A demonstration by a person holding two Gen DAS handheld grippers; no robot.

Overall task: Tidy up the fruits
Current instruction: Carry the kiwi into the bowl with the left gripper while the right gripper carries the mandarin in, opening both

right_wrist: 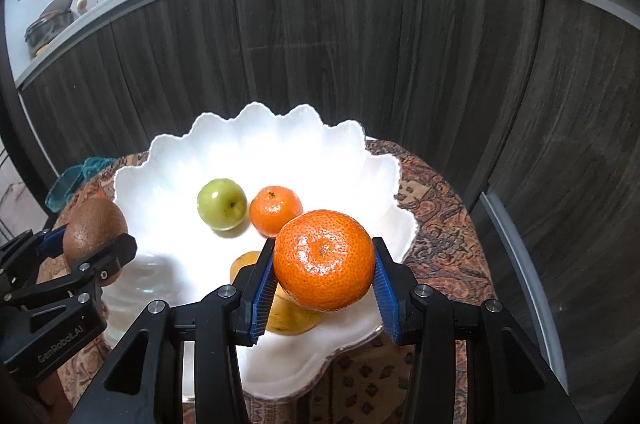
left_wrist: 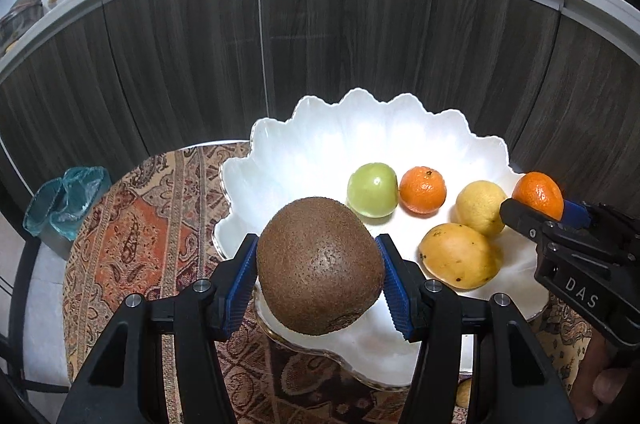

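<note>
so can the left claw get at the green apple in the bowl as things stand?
Probably not yet: the left claw is shut on a kiwi, so it has no free grip. The path itself looks open, with the green apple uncovered in the white bowl, just ahead.

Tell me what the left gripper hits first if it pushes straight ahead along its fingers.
Probably the white bowl's bare floor, left of the green apple. The left gripper, shut on the kiwi, points down into it; depth is uncertain.
</note>
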